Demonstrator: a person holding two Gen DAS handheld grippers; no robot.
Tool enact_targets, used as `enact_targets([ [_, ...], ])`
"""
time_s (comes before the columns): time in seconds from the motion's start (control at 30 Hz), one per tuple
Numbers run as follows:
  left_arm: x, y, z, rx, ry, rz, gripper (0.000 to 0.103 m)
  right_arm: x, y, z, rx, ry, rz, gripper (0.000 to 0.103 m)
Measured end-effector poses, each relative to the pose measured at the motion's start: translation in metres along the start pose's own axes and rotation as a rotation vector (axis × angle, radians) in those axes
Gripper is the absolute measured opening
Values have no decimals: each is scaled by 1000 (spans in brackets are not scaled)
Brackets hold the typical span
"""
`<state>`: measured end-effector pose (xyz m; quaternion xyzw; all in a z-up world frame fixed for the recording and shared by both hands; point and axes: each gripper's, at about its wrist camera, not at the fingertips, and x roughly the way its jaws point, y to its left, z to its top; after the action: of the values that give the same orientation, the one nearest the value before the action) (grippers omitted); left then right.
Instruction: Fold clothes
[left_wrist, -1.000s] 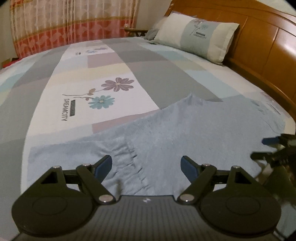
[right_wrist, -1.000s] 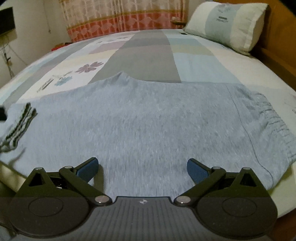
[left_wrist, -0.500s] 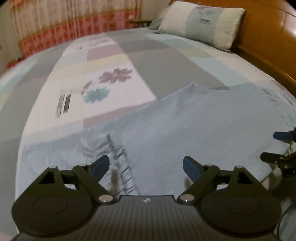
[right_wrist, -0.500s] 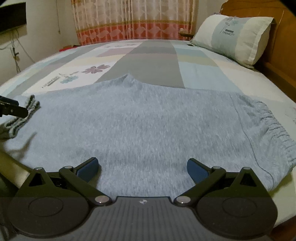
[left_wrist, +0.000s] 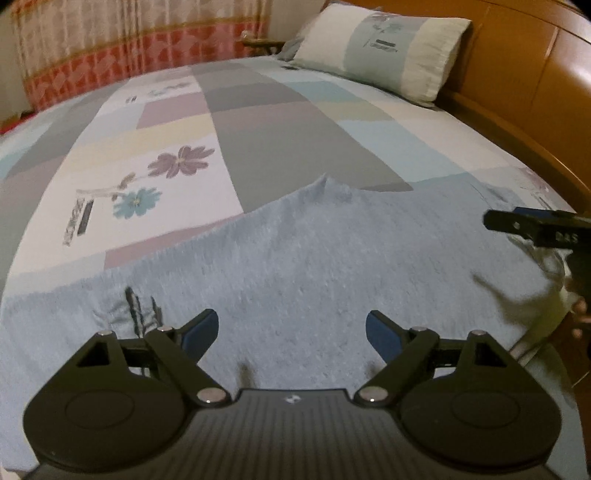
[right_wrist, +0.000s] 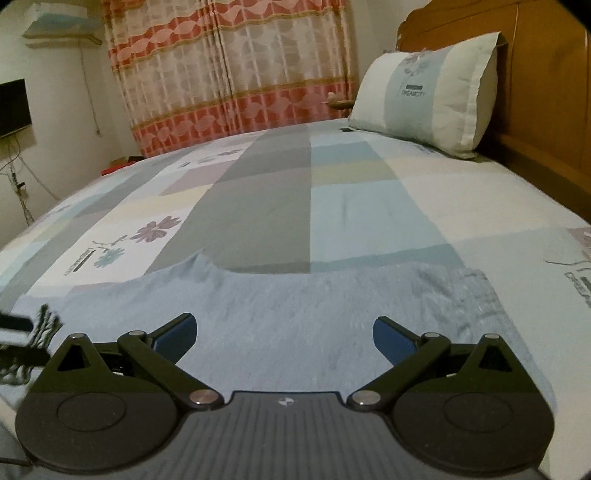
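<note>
A light blue-grey knit garment (left_wrist: 332, 266) (right_wrist: 295, 306) lies spread flat across the near part of the bed. Its striped cuff (left_wrist: 140, 306) (right_wrist: 44, 325) shows at the left, its gathered waistband (right_wrist: 465, 295) at the right. My left gripper (left_wrist: 291, 330) hovers open over the garment's left half, nothing between its blue pads. My right gripper (right_wrist: 284, 334) stands open above the garment's middle, also holding nothing. In the left wrist view the right gripper's black finger (left_wrist: 532, 223) reaches in from the right edge. The left gripper's dark tip (right_wrist: 14, 323) shows by the cuff in the right wrist view.
A patchwork bedsheet (left_wrist: 258, 140) with flower prints covers the bed. A pillow (left_wrist: 380, 48) (right_wrist: 424, 96) leans on the wooden headboard (left_wrist: 535, 96) at the right. A red patterned curtain (right_wrist: 229, 70) hangs behind. A dark screen (right_wrist: 13, 107) is on the left wall.
Both grippers drew back and tilted up; more bed and curtain show. The left one shifted right over the garment. The right gripper's finger sits higher in the left wrist view.
</note>
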<state>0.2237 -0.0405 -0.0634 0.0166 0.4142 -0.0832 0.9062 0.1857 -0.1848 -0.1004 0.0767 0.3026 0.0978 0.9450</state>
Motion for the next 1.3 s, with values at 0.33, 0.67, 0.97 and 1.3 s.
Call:
enact_targets([
  [0.33, 19, 18, -2, -74, 52, 17, 87, 77, -22, 14, 36, 117, -24, 103],
  [0.67, 16, 8, 1, -71, 35, -27, 87, 21, -23, 26, 109, 87, 14, 103],
  [0.97, 7, -12, -9, -39, 37, -63, 87, -38, -23, -46, 89, 146, -26, 103],
  [1.3, -17, -27, -14, 10, 3, -55, 87, -36, 23, -55, -44, 179, -33, 103],
])
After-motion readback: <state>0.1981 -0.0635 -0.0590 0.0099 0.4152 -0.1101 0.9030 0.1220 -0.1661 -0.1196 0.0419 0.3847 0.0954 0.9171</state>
